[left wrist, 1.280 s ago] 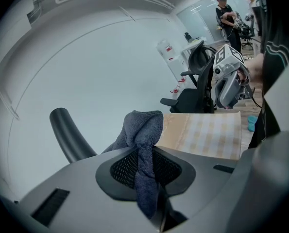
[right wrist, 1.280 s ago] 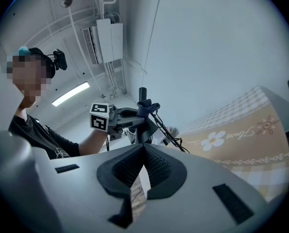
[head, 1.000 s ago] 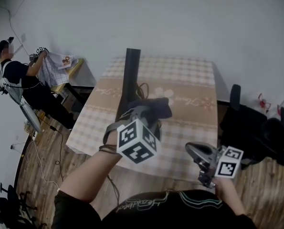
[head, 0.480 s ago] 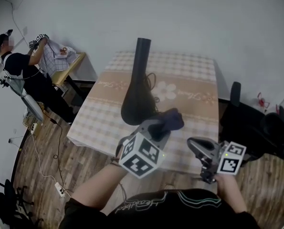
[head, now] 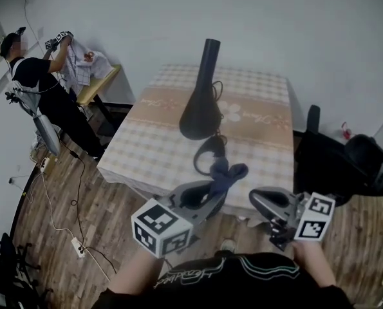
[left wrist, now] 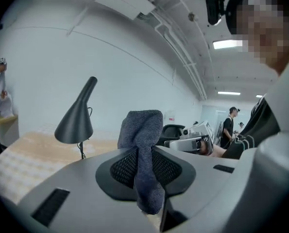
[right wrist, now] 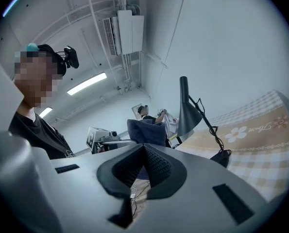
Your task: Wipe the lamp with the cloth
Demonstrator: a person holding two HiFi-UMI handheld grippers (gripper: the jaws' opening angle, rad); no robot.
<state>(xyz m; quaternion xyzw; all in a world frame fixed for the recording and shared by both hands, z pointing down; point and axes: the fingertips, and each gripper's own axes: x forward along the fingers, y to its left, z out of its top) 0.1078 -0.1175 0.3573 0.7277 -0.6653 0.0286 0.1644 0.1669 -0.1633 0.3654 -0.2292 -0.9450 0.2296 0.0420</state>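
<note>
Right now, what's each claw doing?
Left claw: closed on the cloth.
Right claw: closed, empty.

The cloth (left wrist: pixel 142 144) is a dark blue knit, coarse and matt. The lamp (head: pixel 201 108) is smooth matt black, whether metal or plastic I cannot tell. The left gripper (left wrist: pixel 145 176) is smooth grey plastic, its pads (left wrist: pixel 172 168) black with a fine mesh grain. Checked fabric covers the table (head: pixel 152 153); the floor (head: pixel 43 237) is wood plank.
</note>
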